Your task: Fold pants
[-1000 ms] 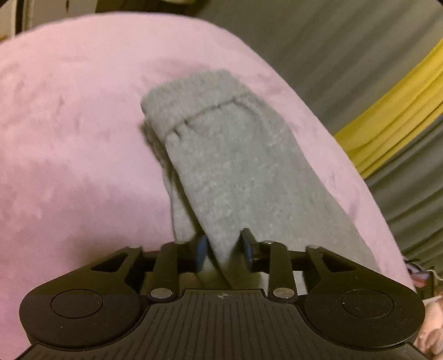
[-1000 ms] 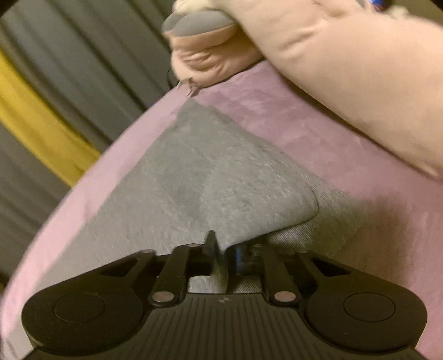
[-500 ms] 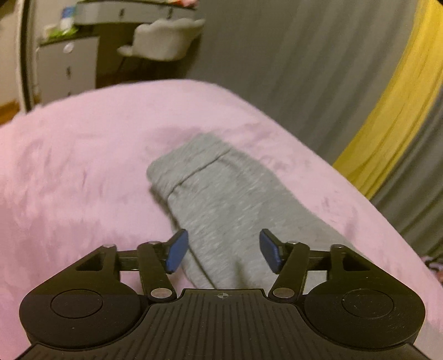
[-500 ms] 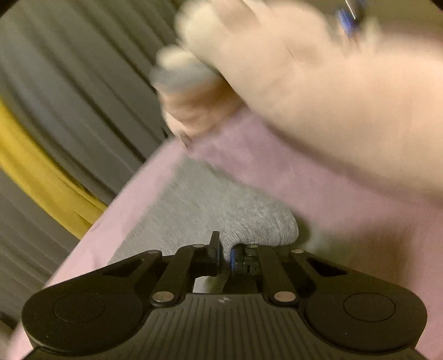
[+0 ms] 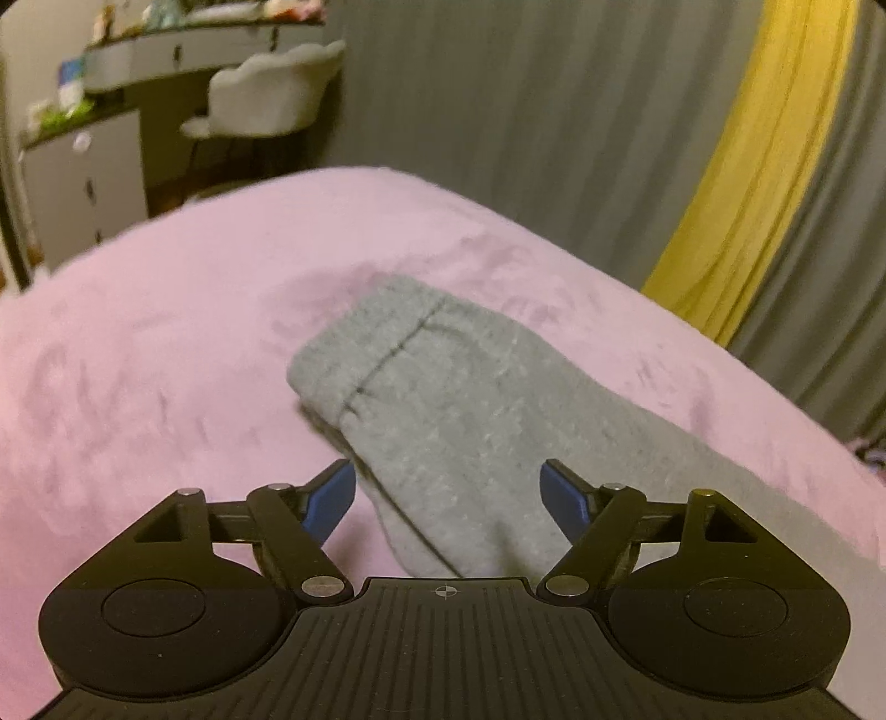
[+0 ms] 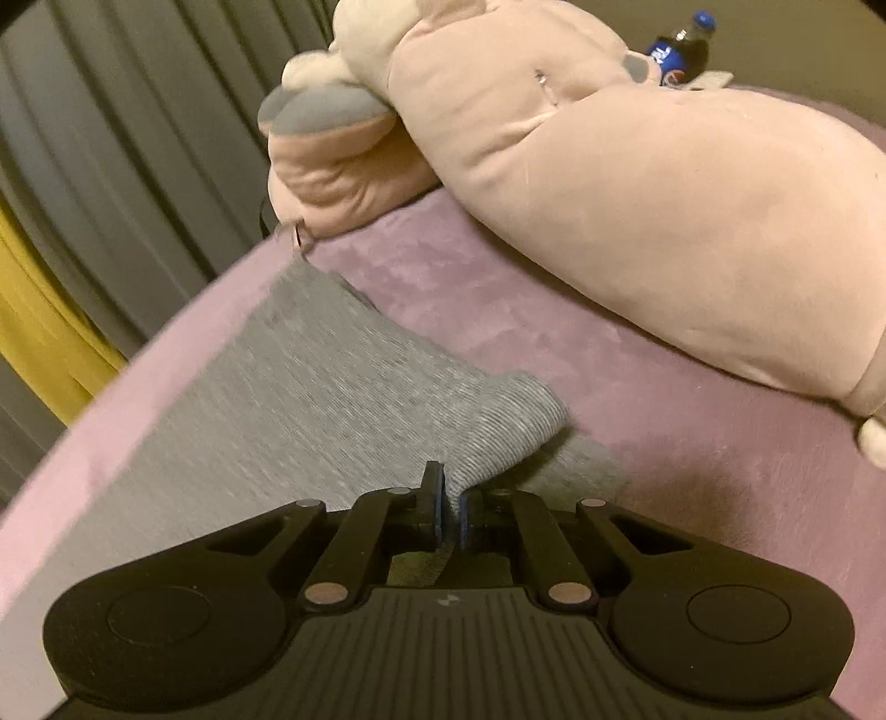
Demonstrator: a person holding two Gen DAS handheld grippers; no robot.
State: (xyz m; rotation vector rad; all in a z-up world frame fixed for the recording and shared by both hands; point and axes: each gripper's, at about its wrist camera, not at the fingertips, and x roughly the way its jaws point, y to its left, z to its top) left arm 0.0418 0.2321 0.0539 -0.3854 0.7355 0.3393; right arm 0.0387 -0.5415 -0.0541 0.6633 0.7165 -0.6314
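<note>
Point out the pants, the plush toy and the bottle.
pants [image 5: 443, 421], left wrist view, on the leg below the cuff seam
plush toy [image 6: 664, 221], right wrist view, on its body
bottle [image 6: 684, 52], right wrist view, on its label

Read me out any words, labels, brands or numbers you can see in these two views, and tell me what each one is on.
Nothing reads clearly.
Bottle behind the plush toy: blue label with white letters, too blurred and partly hidden to read.
Items on the desk: too small and blurred.
Pants: no print visible.

Heather-grey pants [image 5: 470, 432], ribbed band at right tool [image 6: 451, 512]. Pink fuzzy bed cover [image 5: 166, 343]. Black tools, blue pads [image 5: 332, 495]. Grey curtain [image 5: 526, 111] with yellow stripe [image 5: 758, 155] beyond. Pale pink plush [image 6: 637, 194].
</note>
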